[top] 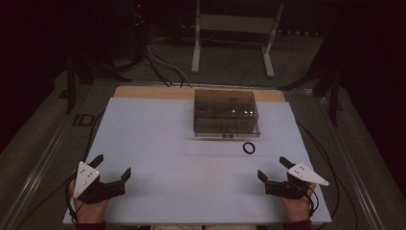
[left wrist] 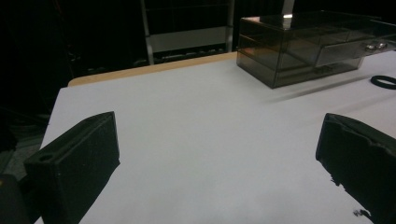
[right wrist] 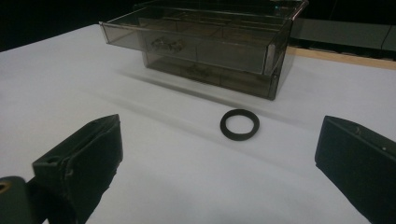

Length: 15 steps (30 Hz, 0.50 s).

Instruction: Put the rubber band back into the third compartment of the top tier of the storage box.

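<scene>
A dim lab or recording studio, by the look of it. Black stands [top: 76, 67] and loose cables [top: 163, 67] ring a white-covered desk [top: 158, 143]. A white metal frame [top: 234, 28] stands behind.

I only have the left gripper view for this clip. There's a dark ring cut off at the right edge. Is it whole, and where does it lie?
Observer: It is a whole black ring, lying flat on the white table just in front of the smoky plastic box, apart from it.
Operator: Is the box shut?
Observer: In the right gripper view its upper drawer is slid partly out.
Operator: Where's the other gripper?
Observer: The right gripper rests near the table's front right corner, jaws wide apart, holding nothing.
</scene>
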Available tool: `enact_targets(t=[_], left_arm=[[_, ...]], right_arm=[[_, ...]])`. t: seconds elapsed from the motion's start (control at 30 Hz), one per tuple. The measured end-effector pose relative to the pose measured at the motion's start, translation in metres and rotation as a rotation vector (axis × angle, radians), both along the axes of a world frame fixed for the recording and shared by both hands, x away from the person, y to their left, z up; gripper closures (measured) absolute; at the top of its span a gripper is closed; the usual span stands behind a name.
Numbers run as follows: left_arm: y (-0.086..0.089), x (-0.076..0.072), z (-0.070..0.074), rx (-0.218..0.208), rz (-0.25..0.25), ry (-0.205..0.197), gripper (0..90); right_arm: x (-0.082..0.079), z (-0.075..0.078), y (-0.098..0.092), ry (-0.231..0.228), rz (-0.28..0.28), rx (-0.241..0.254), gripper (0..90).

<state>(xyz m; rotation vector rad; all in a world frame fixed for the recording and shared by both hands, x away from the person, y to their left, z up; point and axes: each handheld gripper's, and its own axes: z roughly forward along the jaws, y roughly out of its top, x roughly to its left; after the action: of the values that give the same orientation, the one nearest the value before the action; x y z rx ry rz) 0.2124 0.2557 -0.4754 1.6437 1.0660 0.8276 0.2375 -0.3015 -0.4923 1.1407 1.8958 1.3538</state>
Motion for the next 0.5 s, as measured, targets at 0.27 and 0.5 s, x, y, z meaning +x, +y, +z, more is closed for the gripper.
enact_targets(t=[0.27, 0.5], left_arm=[[0.0049, 0.0010, -0.0025, -0.050, -0.001, -0.011, 0.4], [0.0087, 0.0003, -0.0062, -0.071, 0.005, -0.028, 0.4]], right_arm=[[-0.0004, 0.0006, 0.0002, -0.006, -0.004, -0.004, 1.4], [0.0003, 0.0017, 0.0012, -0.015, -0.003, -0.004, 1.4]])
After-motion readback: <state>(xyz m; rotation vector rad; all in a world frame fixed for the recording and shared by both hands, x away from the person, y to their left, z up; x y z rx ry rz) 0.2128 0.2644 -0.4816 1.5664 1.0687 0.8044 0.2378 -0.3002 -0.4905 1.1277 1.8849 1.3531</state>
